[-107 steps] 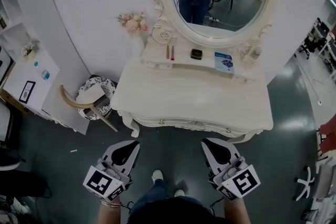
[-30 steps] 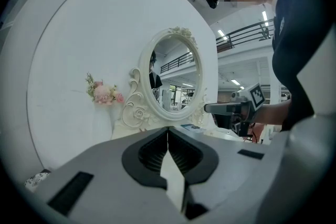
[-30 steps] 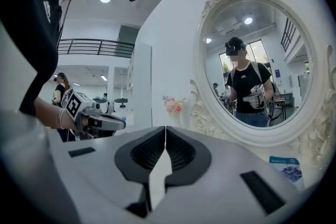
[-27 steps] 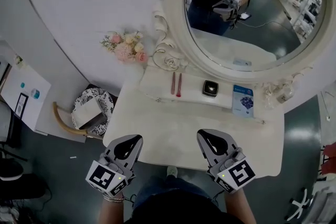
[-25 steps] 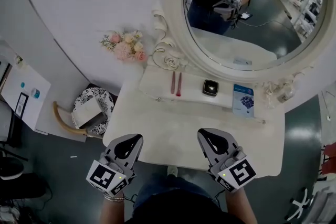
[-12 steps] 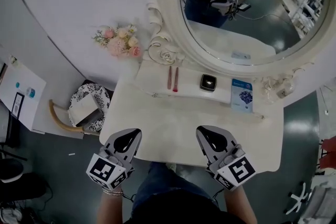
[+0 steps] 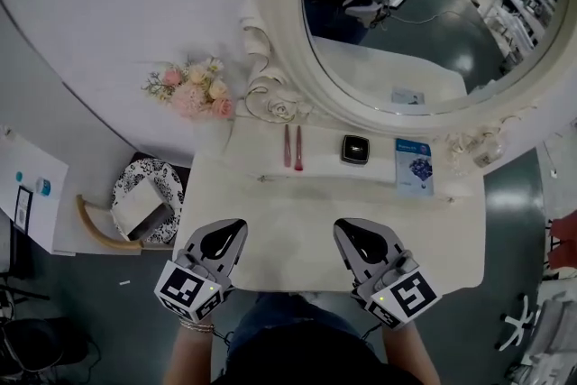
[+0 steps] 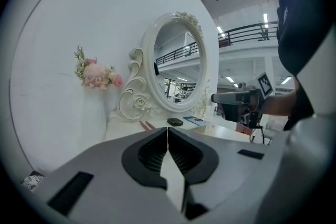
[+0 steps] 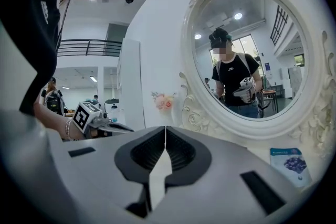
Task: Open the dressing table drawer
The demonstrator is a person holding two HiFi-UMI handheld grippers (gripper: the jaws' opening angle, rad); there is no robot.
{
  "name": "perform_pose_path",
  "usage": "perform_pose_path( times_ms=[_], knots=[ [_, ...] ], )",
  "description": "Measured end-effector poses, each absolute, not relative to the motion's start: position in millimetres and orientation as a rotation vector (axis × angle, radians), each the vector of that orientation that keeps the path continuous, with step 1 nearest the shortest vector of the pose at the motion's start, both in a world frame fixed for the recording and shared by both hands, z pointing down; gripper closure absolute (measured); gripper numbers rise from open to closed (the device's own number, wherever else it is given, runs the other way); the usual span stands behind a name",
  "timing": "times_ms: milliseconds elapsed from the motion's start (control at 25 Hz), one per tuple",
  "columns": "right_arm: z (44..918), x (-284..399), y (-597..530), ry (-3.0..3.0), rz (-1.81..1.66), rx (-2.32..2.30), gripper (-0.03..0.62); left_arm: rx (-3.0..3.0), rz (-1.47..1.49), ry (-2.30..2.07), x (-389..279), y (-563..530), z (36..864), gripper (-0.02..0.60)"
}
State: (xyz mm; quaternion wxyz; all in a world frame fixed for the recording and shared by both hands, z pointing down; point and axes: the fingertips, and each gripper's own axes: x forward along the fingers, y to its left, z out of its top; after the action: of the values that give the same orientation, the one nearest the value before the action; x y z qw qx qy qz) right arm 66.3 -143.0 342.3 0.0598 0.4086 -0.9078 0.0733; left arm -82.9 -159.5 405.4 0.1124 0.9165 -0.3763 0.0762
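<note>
The white dressing table (image 7: 297,216) stands right in front of me, and its top hides the drawer front in the head view. My left gripper (image 7: 227,228) hangs over the table's front left edge, shut and holding nothing. My right gripper (image 7: 348,228) hangs over the front edge near the middle, also shut and holding nothing. In the left gripper view the jaws (image 8: 167,131) meet tip to tip, pointing across the tabletop toward the mirror. The right gripper (image 9: 166,129) shows the same closed tips. No gripper view shows the drawer.
A big oval mirror (image 7: 406,13) rises behind the table. On the shelf below it lie two thin red sticks (image 7: 291,146), a small black box (image 7: 355,149) and a blue packet (image 7: 414,169). Pink flowers (image 7: 187,88) stand at the left. A patterned stool (image 7: 144,205) is at the table's left.
The table has come closer. Both grippers have moved forward from in front of the table to above its front edge, sinking a little. Both stay shut.
</note>
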Motion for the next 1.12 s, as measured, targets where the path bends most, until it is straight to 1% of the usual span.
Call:
perform_pose_path(
  times_ms=[1120],
  knots=[
    [382, 40, -186, -2.607, 0.321, 1.369, 0.576, 2.640, 0.350, -0.862, -85, -230, 493, 0.563]
  ],
)
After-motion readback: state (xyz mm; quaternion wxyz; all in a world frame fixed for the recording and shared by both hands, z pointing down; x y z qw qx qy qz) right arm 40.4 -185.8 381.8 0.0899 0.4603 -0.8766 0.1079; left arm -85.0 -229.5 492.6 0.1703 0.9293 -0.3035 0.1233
